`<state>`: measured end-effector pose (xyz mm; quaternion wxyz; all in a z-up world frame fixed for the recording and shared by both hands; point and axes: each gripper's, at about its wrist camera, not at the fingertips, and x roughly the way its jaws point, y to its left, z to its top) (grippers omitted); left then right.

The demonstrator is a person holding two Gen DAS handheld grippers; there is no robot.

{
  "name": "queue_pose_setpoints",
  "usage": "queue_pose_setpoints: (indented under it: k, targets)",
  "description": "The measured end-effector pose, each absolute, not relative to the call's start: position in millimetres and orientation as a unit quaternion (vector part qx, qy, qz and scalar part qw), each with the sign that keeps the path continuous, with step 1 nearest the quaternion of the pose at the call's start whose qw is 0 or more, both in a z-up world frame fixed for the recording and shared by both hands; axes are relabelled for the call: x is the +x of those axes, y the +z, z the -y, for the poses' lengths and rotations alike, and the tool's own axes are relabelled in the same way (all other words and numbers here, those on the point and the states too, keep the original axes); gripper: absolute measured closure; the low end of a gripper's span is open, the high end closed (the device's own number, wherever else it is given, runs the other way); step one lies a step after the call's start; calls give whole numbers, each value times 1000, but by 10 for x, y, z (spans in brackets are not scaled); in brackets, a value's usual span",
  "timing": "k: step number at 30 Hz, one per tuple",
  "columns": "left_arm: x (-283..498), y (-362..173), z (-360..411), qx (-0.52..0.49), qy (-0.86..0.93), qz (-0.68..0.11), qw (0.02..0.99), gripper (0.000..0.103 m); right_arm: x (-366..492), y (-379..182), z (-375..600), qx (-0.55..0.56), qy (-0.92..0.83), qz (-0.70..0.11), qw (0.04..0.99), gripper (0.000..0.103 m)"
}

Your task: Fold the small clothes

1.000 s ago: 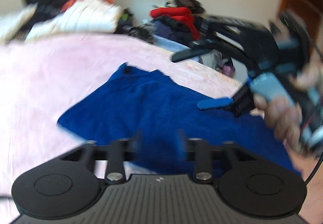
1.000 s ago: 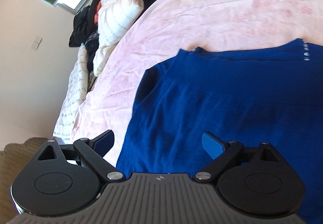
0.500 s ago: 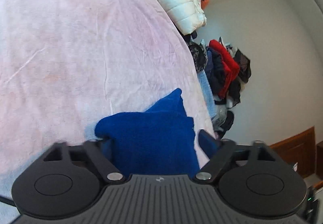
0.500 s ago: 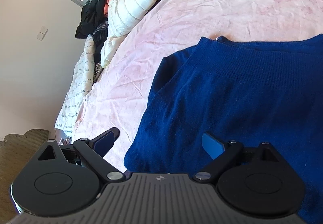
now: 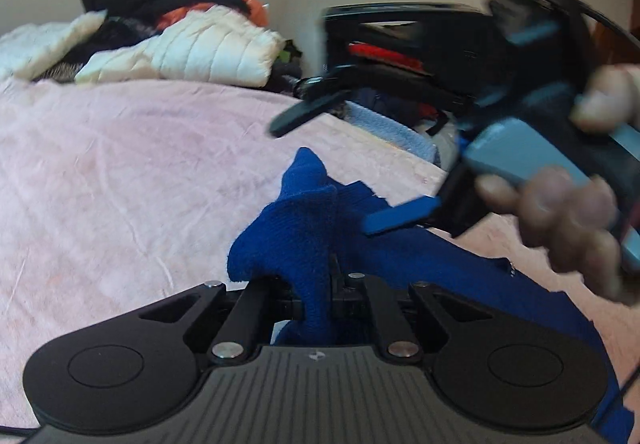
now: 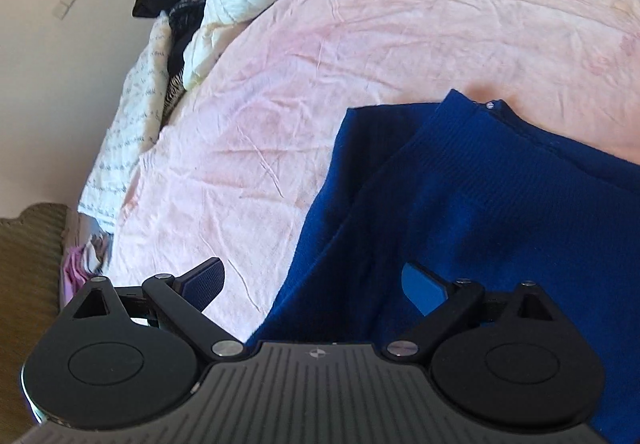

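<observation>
A dark blue knit garment (image 6: 480, 203) lies on the pink bedsheet (image 6: 360, 43). In the left wrist view my left gripper (image 5: 320, 284) is shut on a bunched fold of the blue garment (image 5: 296, 228) and lifts it off the sheet. My right gripper (image 6: 316, 284) is open and hovers over the garment's left edge, one finger over the sheet, the other over the cloth. The right gripper also shows in the left wrist view (image 5: 344, 167), blurred, held by a hand, jaws apart above the garment.
A white puffy jacket (image 5: 180, 51) and a pile of dark and orange clothes (image 5: 152, 3) lie at the bed's far end. More clothes (image 5: 380, 55) are heaped beyond the bed's right side. A tan rug (image 6: 28, 264) lies on the floor beside the bed.
My left gripper was open around the garment's corner half a second ago; now it is shut on it and has raised it. The right gripper has moved a little closer over the garment's edge.
</observation>
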<state>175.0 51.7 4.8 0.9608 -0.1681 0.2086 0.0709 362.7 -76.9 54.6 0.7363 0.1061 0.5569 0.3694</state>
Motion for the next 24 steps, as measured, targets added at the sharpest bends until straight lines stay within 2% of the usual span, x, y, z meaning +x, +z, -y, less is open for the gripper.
queue_pose_setpoints:
  k: [3,6,7,8,9,10,14,24]
  targets:
    - [1753,64,-299,-104,55,-200,973,96,3626,537,460,42,378,-575,724,7]
    - [1794,19,-183,-77,42,-204,975,96,3574,483,178,-59,359,-582,727,12]
    - [1802,7,-173,-73,42,-207,975,96,3572,453,125,-82,348,-584,729,24]
    - [1813,-4,-178,-75,45,-210,974,96,3579,423,104,-93,344,-586,728,45]
    - [1834,-14,-204,-80,48,-214,972,96,3586,402,118,-100,338,-584,731,57]
    - [1847,-16,-231,-86,49,-216,971,96,3596,387,144,-111,330,-578,738,78]
    - [1842,14,-220,-77,41,-213,973,96,3690,379,457,-63,336,-569,748,84]
    - [1809,209,240,-63,-28,-205,976,96,3624,640,1370,4,352,-527,773,85]
